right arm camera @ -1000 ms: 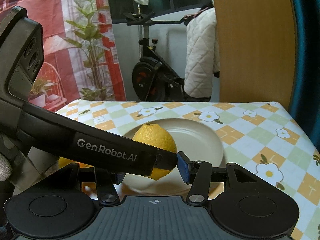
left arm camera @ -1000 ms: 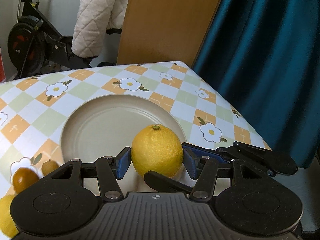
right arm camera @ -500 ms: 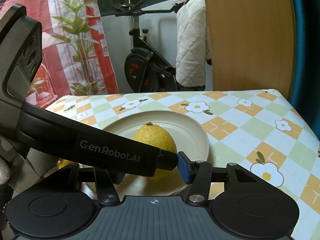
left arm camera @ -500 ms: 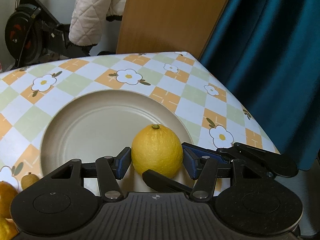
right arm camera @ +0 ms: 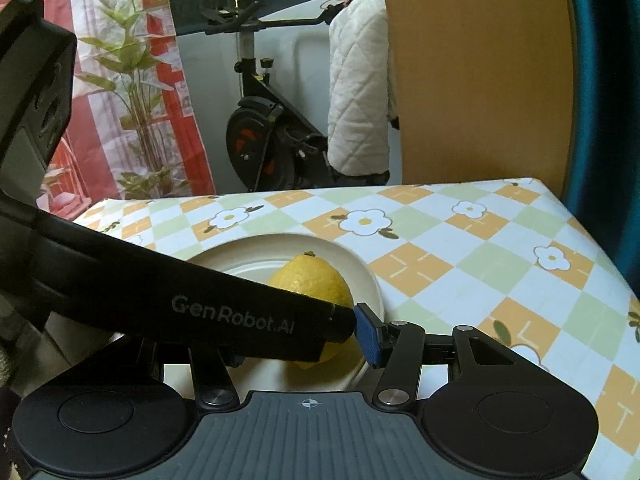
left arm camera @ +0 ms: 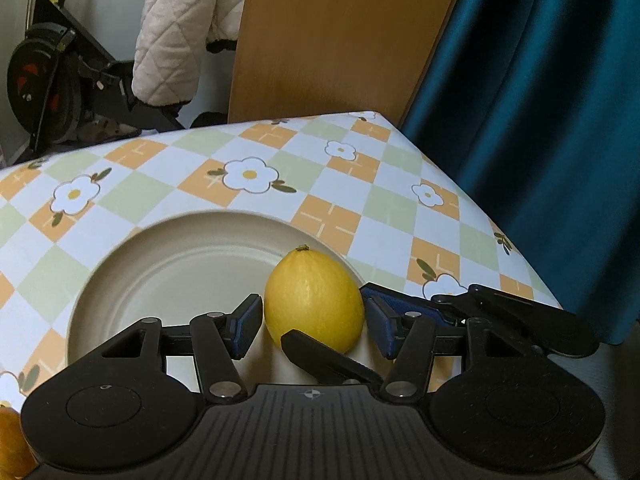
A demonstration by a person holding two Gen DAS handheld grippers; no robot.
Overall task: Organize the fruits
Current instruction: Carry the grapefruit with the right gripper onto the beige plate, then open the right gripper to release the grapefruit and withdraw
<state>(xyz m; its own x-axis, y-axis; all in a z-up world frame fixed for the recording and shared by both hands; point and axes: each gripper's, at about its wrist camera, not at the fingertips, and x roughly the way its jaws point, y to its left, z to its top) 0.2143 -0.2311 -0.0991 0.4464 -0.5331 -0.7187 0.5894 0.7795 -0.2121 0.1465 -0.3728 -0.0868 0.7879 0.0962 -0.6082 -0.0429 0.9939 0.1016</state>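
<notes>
One lemon (left arm camera: 314, 298) sits on the beige plate (left arm camera: 168, 268), near the plate's right rim. Its skin is bright yellow and finely pitted, and the shape is oval like an egg. The long axis stands upright, with the small dark stem end at the top; in the right wrist view the lemon (right arm camera: 312, 280) seems to lean a little to the right, but the black body of the other tool covers its lower part, so I cannot be sure.

The left gripper (left arm camera: 314, 320) has its blue pads (left arm camera: 246, 326) on both sides of the lemon, and a narrow gap shows on each side, so the jaws are spread and not pressing the fruit. The right gripper (right arm camera: 304, 344) shows only one blue pad (right arm camera: 368, 336) beside the lemon; the other is hidden, so its state I cannot tell.

The plate stands on a table (left arm camera: 360, 208) with a flower-checked cloth.
</notes>
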